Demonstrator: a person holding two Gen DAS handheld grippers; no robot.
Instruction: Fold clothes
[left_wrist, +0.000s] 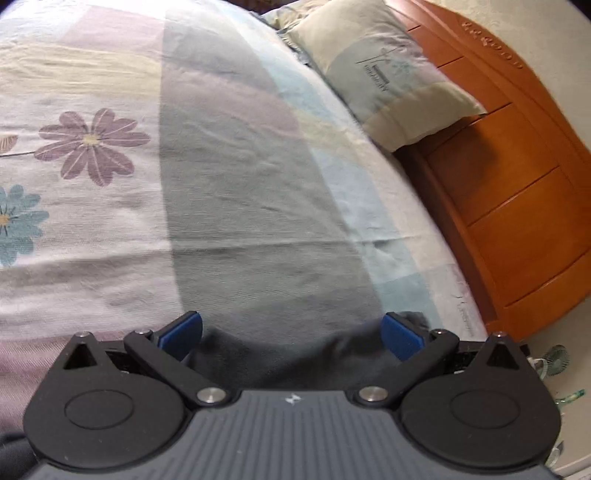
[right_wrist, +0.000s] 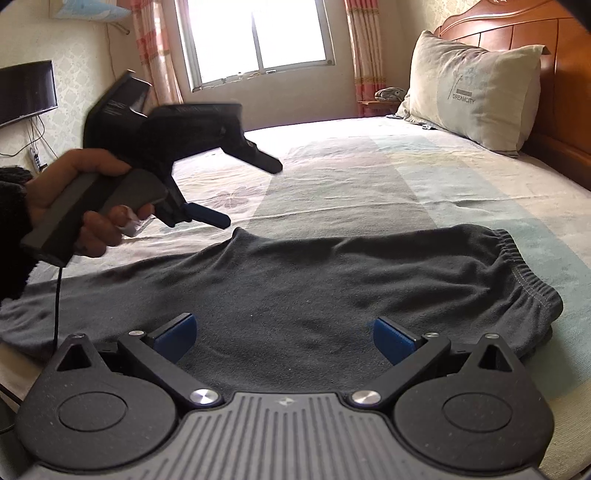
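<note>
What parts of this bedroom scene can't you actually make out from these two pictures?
- Trousers: the near edge is hidden behind the right claw in the right wrist view; the left leg end is cut off by the frame edge.
- Trousers in the left wrist view: only a dark strip shows, behind the left claw.
- Headboard lettering, left wrist view: too blurred to read.

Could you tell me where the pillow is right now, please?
In the right wrist view the pillow stands at upper right, leaning on the wooden headboard at the head of the bed, beyond the dark trousers.
</note>
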